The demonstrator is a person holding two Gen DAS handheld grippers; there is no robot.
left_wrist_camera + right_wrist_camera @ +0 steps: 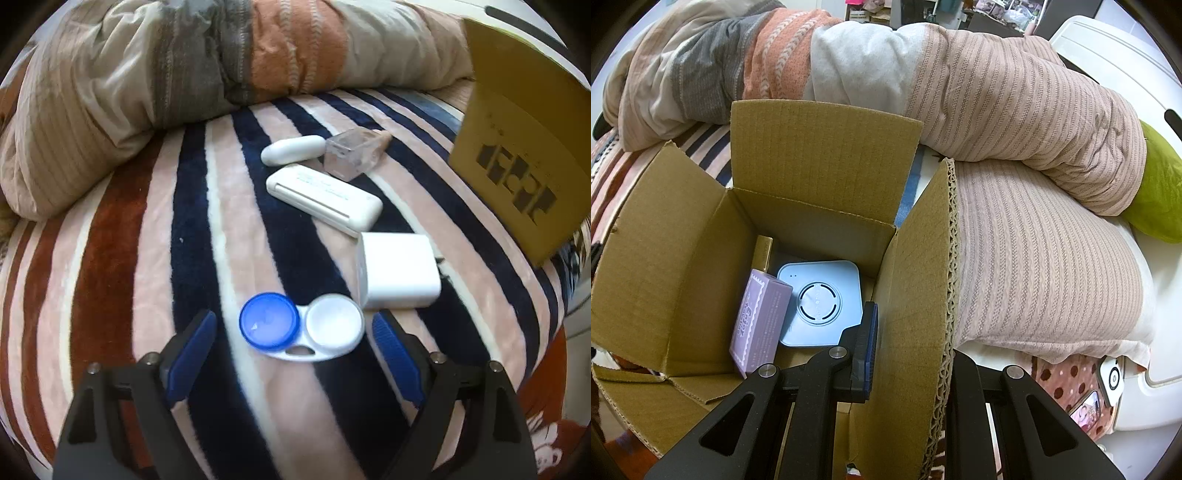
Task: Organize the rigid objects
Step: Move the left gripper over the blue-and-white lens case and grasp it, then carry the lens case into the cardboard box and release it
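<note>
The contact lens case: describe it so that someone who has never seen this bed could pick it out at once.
On the striped blanket a row of small things runs away from the open left gripper. Nearest, between its blue fingers, lies the contact lens case, just in front of the white charger block. It alone has two round cups side by side, one capped blue, one white.

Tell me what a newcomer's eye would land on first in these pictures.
The blue-and-white lens case on the striped blanket, lying between the open left gripper's blue fingers. Then the open cardboard box, its right flap pinched by the right gripper, a purple carton inside.
</note>
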